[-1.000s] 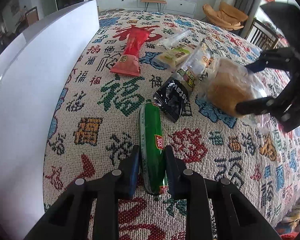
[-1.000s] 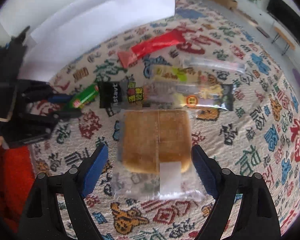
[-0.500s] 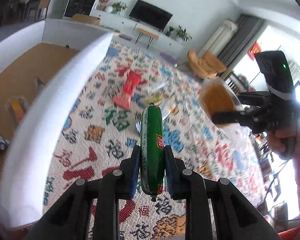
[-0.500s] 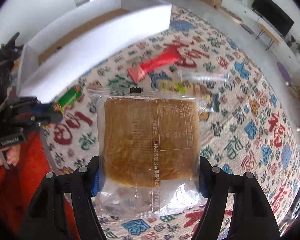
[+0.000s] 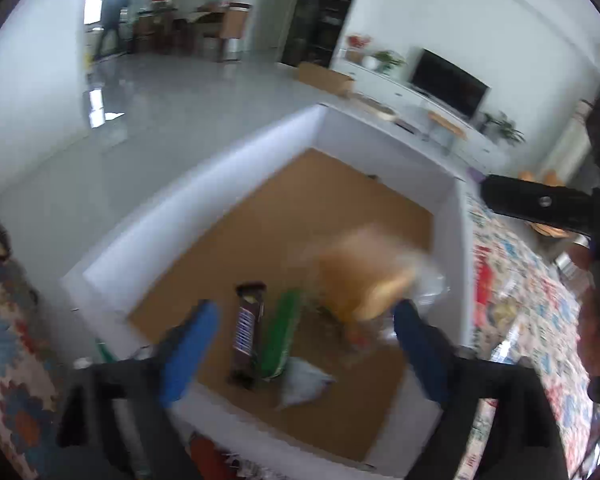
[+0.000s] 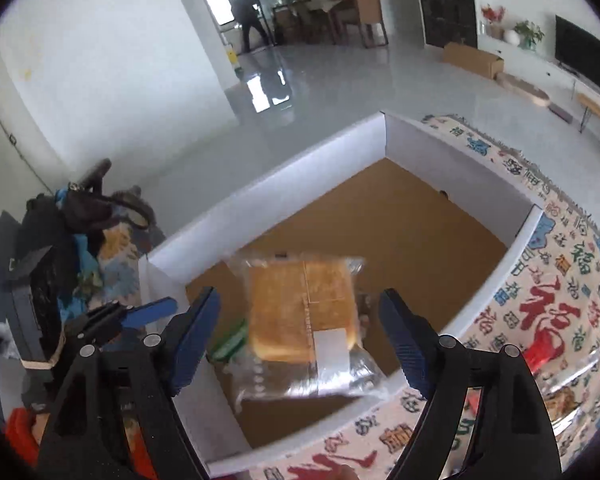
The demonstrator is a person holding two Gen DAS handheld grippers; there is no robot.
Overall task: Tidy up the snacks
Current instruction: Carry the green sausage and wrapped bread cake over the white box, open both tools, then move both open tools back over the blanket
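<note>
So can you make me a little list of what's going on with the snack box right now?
box: white box with a brown cardboard floor, on a patterned cloth
in box: Snickers bar; green sausage stick beside it; a pale wrapper
bread: bagged bread slice, blurred, over the box between the right jaws, pads apart from it
left gripper: jaws opening, nothing gripped
right gripper: jaws opening
left on cloth: red packet, partly hidden
</note>
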